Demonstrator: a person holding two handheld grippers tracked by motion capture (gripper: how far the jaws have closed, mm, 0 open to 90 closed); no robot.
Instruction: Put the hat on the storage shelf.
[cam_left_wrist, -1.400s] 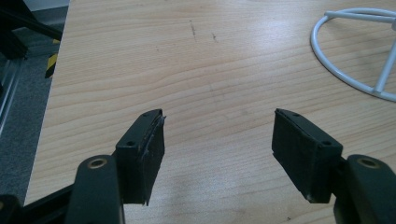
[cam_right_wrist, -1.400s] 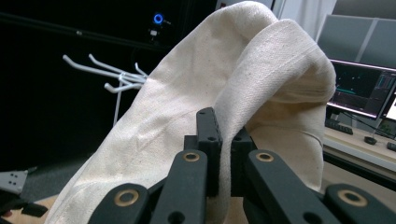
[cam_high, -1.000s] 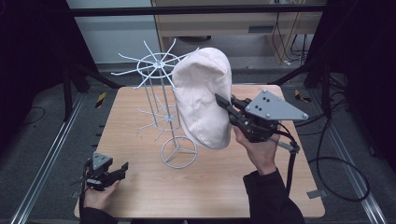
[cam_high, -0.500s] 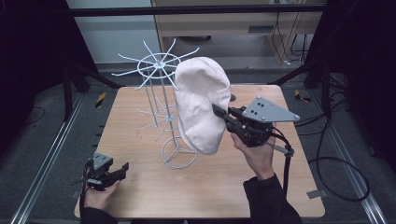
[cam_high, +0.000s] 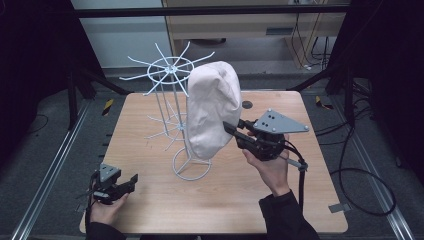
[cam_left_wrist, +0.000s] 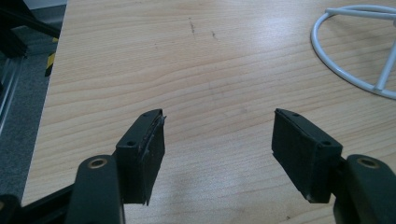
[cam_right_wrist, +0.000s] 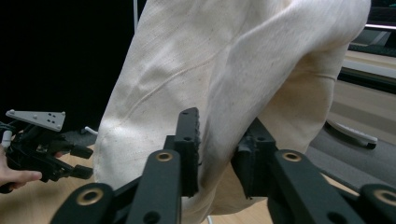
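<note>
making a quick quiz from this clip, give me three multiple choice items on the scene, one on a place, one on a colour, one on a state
1. Where on the table is the left gripper?
A. at its near left corner
B. at its far right corner
C. on top of the rack

2. What colour is the wire rack?
A. red
B. white
C. blue

3. What is the right gripper doing?
A. lying open on the table
B. gripping the rack's base ring
C. shut on the cream cloth bag

Answers:
1. A: the high view shows it low at the left, near the person's edge.
2. B: its spokes, its post and its base ring are all white.
3. C: in the right gripper view its fingers pinch a fold of the bag, while the left gripper's fingers stand wide apart over bare wood.
</note>
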